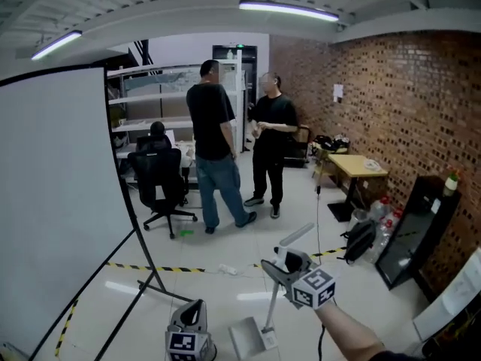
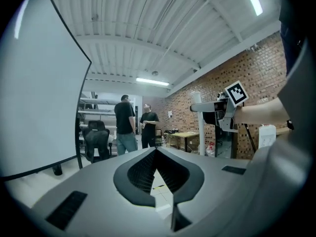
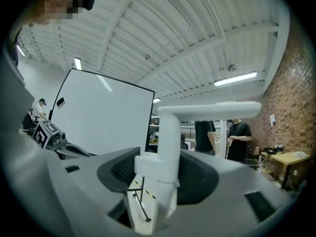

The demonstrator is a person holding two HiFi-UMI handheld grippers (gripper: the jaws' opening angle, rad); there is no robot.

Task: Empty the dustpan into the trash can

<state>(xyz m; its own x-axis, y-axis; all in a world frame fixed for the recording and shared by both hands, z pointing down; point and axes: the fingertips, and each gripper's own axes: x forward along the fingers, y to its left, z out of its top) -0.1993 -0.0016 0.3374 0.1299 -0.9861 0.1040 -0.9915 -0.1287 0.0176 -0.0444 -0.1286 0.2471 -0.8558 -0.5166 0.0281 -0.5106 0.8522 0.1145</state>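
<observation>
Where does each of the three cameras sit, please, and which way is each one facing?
Head view: on the person's head, looking forward and down over the floor; shows the left gripper, the right gripper and its forearm.
Left gripper view: on the left gripper, facing level along its shut jaws toward the brick wall; the right gripper appears.
Right gripper view: on the right gripper, facing along jaws clamped on the dustpan handle; the left gripper appears.
Shared: all three show two standing people.

dustpan handle (image 3: 167,132) in right tongs (image 3: 164,177)
</observation>
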